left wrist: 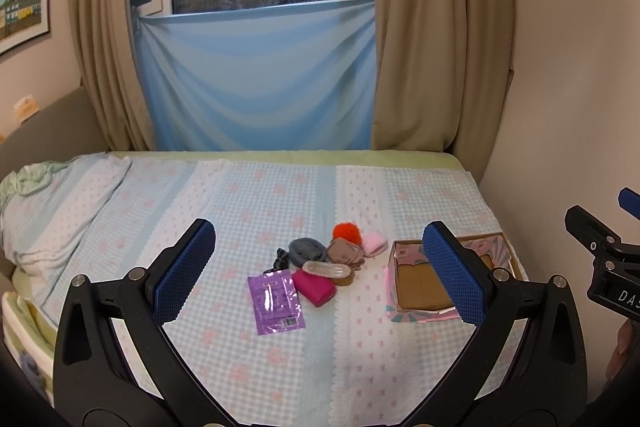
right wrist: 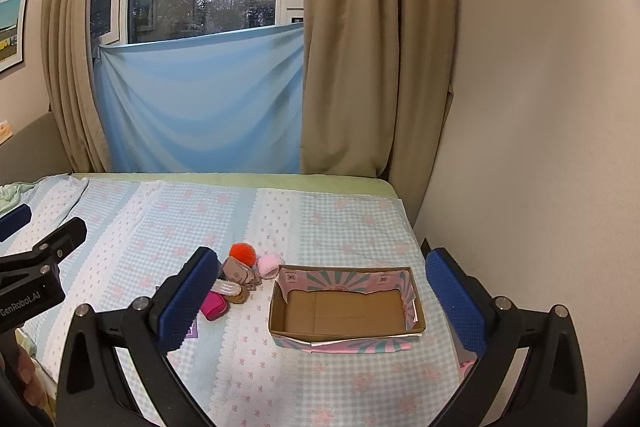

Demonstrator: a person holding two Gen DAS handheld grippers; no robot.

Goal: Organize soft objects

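Observation:
A pile of small soft things lies mid-bed: an orange pompom (left wrist: 347, 230) (right wrist: 242, 252), a pink roll (left wrist: 374, 243) (right wrist: 268, 264), a grey knit piece (left wrist: 307, 250), a tan pouch (left wrist: 344, 251) (right wrist: 239, 271), a magenta pouch (left wrist: 314, 287) (right wrist: 214, 307), a clear brush (left wrist: 328, 270) and a purple packet (left wrist: 275, 302). An empty cardboard box (right wrist: 346, 311) (left wrist: 420, 285) sits to their right. My left gripper (left wrist: 320, 269) is open above the pile, empty. My right gripper (right wrist: 320, 307) is open before the box, empty.
The bed has a light blue checked cover (left wrist: 280, 195) with a rumpled pillow (left wrist: 60, 195) at left. A wall (right wrist: 540, 147) runs along the right of the bed. Curtains and a blue sheet (left wrist: 256, 79) hang behind.

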